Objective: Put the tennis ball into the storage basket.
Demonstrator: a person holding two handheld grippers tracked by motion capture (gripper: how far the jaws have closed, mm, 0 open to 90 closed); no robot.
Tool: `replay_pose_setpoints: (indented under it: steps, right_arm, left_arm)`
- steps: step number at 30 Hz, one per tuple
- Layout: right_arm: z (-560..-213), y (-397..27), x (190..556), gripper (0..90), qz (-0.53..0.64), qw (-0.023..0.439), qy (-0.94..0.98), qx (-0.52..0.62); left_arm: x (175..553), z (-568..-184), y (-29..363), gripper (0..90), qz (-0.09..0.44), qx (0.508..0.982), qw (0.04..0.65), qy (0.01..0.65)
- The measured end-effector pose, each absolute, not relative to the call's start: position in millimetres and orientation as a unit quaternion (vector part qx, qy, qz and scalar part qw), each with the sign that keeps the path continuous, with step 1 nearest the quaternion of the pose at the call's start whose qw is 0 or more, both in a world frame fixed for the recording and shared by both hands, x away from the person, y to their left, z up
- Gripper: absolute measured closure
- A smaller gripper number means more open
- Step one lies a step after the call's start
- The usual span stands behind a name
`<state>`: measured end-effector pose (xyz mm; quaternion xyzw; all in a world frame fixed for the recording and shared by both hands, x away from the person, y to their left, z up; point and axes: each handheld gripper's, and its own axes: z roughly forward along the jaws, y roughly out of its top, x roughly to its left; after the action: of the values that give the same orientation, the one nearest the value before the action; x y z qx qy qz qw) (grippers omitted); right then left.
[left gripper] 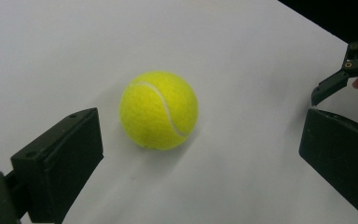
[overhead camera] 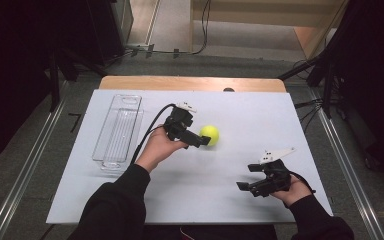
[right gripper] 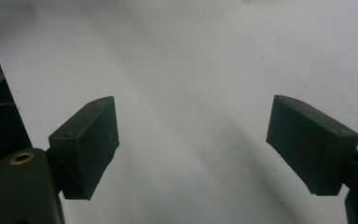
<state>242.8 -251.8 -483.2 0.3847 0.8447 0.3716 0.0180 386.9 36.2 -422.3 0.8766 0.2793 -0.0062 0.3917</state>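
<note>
Since the white table (overhead camera: 190, 190) carries the work, note first that its surface is flat and bare around the target. The clear tray (overhead camera: 118, 131) lies at the left, well apart from the action. The left gripper (left gripper: 200, 135) has its jaws spread wide, with the tennis ball (left gripper: 159, 110) resting on the table just ahead of them, untouched. In my judgement, it should advance until the ball sits centred, then close squarely across its widest part. The right gripper (right gripper: 191, 140) hangs near the front edge, jaws likewise spread, holding nothing.
</note>
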Motion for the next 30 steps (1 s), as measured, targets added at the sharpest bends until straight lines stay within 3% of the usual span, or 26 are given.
replay_pose_setpoints:
  steps: [30]
  right_arm:
    - [-483.2,-252.2,243.3,14.8,0.374,0.016,0.844,0.384]
  left_arm:
    - [425.7,-424.9,-3.1,0.0,-0.004,0.884,0.370,0.285]
